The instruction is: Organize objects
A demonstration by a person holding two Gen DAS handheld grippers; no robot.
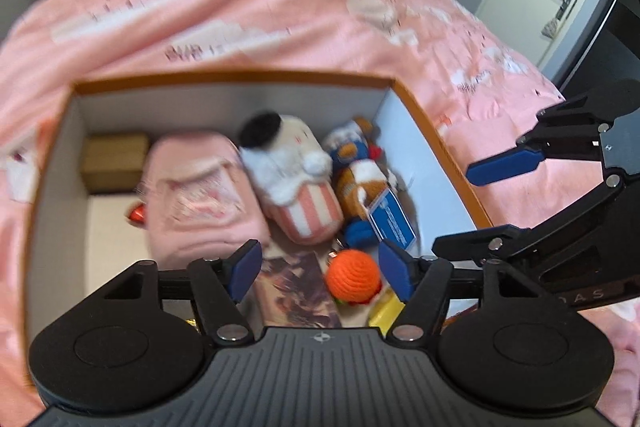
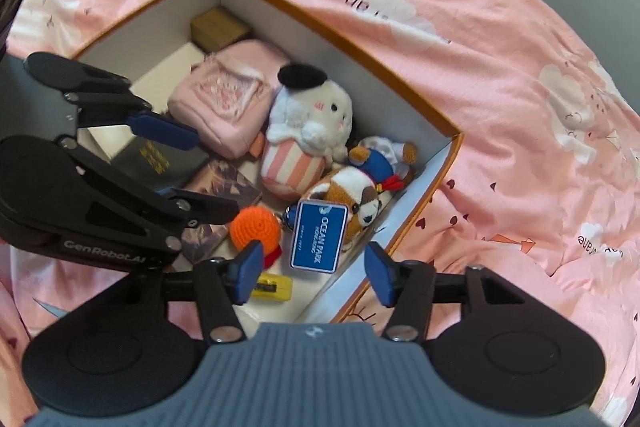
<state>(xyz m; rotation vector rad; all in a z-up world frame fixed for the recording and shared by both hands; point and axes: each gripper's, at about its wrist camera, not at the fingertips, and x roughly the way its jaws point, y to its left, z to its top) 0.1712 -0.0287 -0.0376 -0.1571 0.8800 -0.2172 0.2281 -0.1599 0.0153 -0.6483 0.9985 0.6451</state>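
Orange-edged box (image 2: 404, 83) sits on pink bedding (image 2: 500, 107); inside: pink pouch (image 2: 224, 103) w/ small brown box (image 2: 216, 27) behind it, white plush in striped cup (image 2: 304, 131) next to the pouch, brown-white plush (image 2: 356, 199) w/ blue Ocean Park tag (image 2: 318, 237), orange crochet ball (image 2: 254, 229), yellow item (image 2: 276, 287), books (image 2: 224, 187); left gripper (image 1: 320, 269) over the box, fingers apart, holding nothing; right gripper (image 2: 314, 271) at box's near corner, fingers apart, empty too.
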